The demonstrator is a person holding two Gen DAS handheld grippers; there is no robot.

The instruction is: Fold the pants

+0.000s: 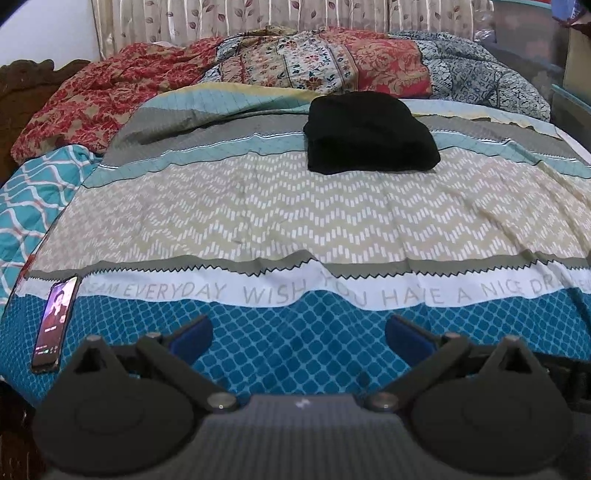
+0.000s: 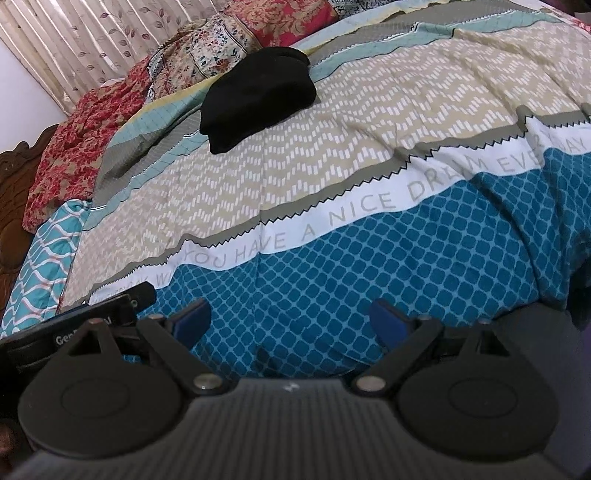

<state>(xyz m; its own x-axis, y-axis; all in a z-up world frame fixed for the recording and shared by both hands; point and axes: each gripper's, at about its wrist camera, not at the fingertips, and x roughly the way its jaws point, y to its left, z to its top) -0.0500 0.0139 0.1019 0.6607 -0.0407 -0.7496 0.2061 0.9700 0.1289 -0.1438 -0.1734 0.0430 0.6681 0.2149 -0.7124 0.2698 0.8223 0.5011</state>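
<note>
The black pants lie folded in a compact bundle on the bedspread, far from both grippers. They also show in the right wrist view at the upper left. My left gripper is open and empty, low over the blue diamond band at the near edge of the bed. My right gripper is open and empty over the same blue band. Part of the left gripper's body shows at the left of the right wrist view.
A phone with a lit screen lies at the near left of the bed. Crumpled red and floral quilts are piled along the far side, before a leaf-print curtain. A dark wooden headboard stands at left.
</note>
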